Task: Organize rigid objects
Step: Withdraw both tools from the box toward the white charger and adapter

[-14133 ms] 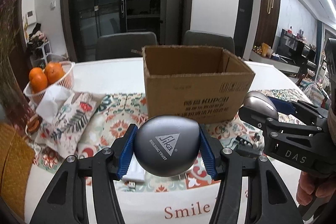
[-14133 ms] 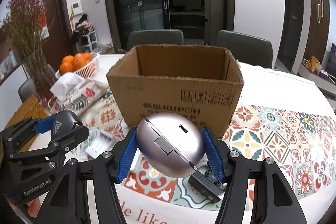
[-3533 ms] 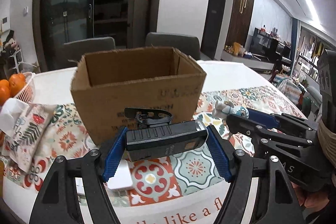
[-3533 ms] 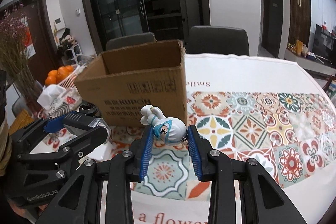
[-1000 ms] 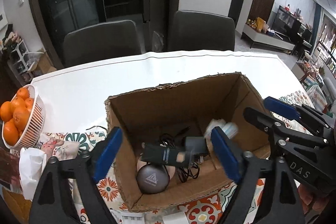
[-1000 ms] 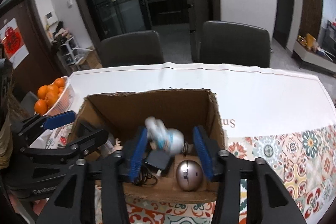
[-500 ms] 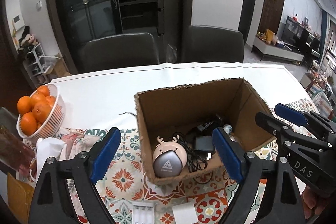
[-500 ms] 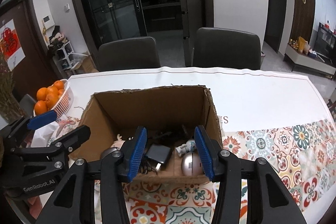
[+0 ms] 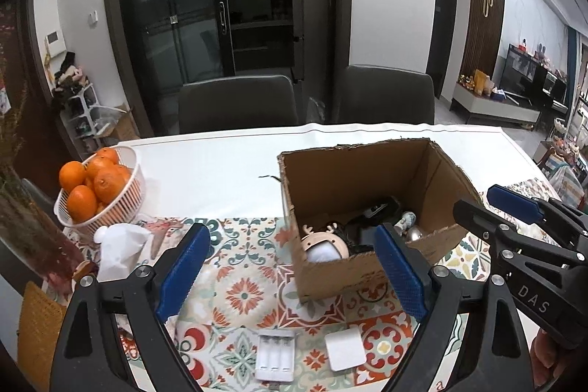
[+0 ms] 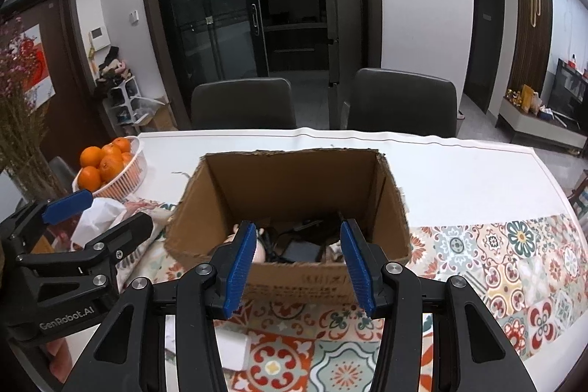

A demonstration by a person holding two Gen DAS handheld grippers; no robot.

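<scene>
Left gripper (image 9: pixel 292 272): jaws spread wide, nothing between. Right gripper (image 10: pixel 297 269): jaws parted, narrower gap, empty. Both hang above tabletop (image 9: pixel 220 164), near side of cardboard box (image 9: pixel 371 267). Box holds deer-faced round gadget (image 9: pixel 323 243), black adapter (image 10: pixel 301 250), figurine (image 9: pixel 406 219). White battery case (image 9: pixel 275 355) and white square block (image 9: pixel 345 348) on patterned cloth, outside box.

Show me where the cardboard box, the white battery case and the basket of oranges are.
box (image 9: pixel 330 276), left wrist view, on its near outer wall.
battery case (image 9: pixel 275 354), left wrist view, on the middle of its tray.
basket (image 9: pixel 126 186), left wrist view, on its white slatted side.
</scene>
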